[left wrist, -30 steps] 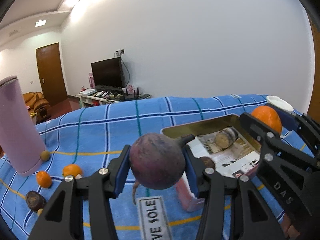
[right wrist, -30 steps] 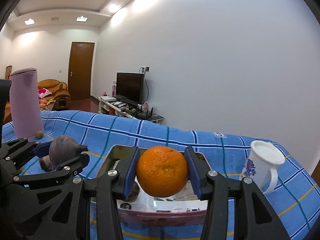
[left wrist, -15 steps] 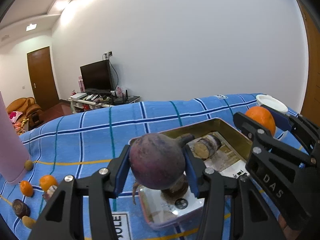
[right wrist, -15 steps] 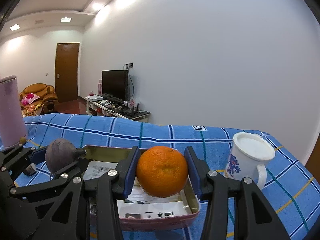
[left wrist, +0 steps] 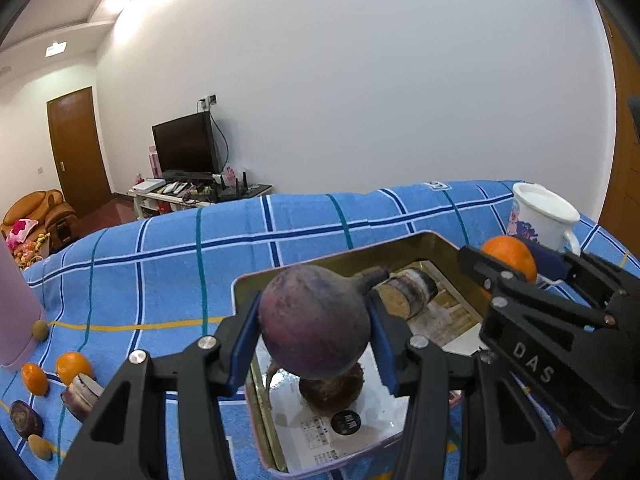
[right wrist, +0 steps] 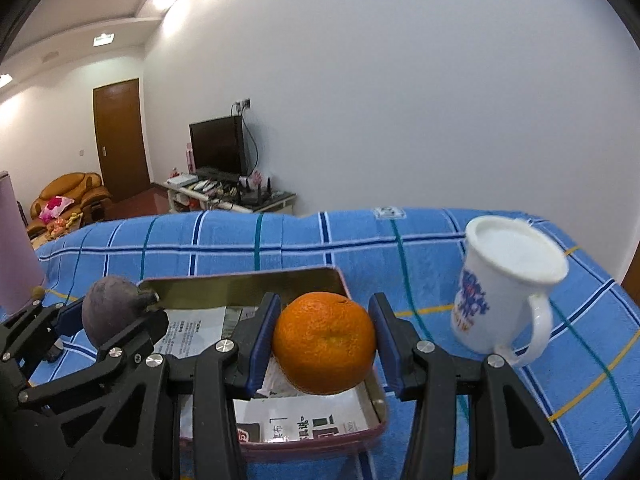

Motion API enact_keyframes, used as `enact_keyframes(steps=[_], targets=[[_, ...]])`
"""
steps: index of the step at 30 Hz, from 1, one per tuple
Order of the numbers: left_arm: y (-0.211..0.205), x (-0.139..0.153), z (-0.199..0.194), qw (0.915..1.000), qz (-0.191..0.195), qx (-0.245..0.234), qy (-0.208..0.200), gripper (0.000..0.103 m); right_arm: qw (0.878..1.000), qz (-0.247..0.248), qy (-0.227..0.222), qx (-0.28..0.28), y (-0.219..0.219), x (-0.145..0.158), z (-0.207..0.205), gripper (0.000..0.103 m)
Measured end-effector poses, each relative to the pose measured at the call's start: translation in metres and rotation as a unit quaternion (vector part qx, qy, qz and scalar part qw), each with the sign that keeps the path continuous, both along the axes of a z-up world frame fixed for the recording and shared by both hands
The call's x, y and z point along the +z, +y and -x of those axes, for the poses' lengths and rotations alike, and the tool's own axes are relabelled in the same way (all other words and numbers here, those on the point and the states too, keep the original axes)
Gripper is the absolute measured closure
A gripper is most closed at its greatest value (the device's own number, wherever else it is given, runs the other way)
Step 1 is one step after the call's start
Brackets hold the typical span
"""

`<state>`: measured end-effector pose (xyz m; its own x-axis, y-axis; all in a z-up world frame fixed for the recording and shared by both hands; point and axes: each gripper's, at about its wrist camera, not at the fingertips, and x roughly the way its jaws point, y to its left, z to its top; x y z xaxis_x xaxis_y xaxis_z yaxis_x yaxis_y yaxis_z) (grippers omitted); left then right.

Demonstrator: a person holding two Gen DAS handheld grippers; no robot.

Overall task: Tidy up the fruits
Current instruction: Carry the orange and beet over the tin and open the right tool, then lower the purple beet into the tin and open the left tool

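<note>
My left gripper (left wrist: 314,332) is shut on a round purple beet (left wrist: 314,320) and holds it above the near left part of a gold metal tray (left wrist: 260,280). The tray holds a cut brown-and-purple piece (left wrist: 408,290) and a dark round fruit (left wrist: 332,392). My right gripper (right wrist: 324,344) is shut on a large orange (right wrist: 324,342) and holds it over the tray's right end (right wrist: 334,276). The beet also shows in the right wrist view (right wrist: 112,314), and the orange in the left wrist view (left wrist: 508,254).
A white mug with blue flowers (right wrist: 508,284) stands right of the tray. A pink tumbler (left wrist: 16,312) stands at far left. Small oranges (left wrist: 70,366), a cut purple piece (left wrist: 80,392) and other small fruits lie on the blue checked cloth (left wrist: 160,272) at left.
Both grippers have moved right and forward with their fruit, and now hang over the tray. The tray and mug look nearer. Both grips are unchanged.
</note>
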<state>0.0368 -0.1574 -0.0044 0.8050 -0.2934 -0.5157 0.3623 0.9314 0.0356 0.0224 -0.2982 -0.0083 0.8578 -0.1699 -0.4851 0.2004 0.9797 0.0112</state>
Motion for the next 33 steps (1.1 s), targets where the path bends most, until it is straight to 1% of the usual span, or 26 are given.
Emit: enact_keyframes(steps=[6,15,19,24,30,33], targets=[[0.001,-0.002,-0.006,0.9999,0.003,0.002,0.012,0.051,1.000,0.011,0.023,0.012,0.007,-0.008,-0.009,0.054],[0.001,-0.007,-0.012,0.9993,0.002,0.004,0.036,0.051,0.997,-0.030,0.057,0.031,0.003,-0.016,-0.017,0.054],[0.001,-0.009,-0.013,0.9991,0.001,0.005,0.041,0.051,0.996,-0.042,0.064,0.036,0.000,-0.019,-0.018,0.054],[0.001,-0.011,-0.016,0.9986,-0.001,0.004,0.052,0.051,0.994,-0.063,0.083,0.034,-0.005,-0.026,-0.027,0.053],[0.004,-0.012,-0.016,0.9985,0.002,0.012,0.054,0.051,0.996,-0.047,0.068,0.035,0.001,-0.023,-0.022,0.052],[0.004,-0.009,-0.012,0.9992,-0.005,0.015,0.036,0.048,0.998,-0.040,0.049,0.028,0.001,-0.018,-0.015,0.048]])
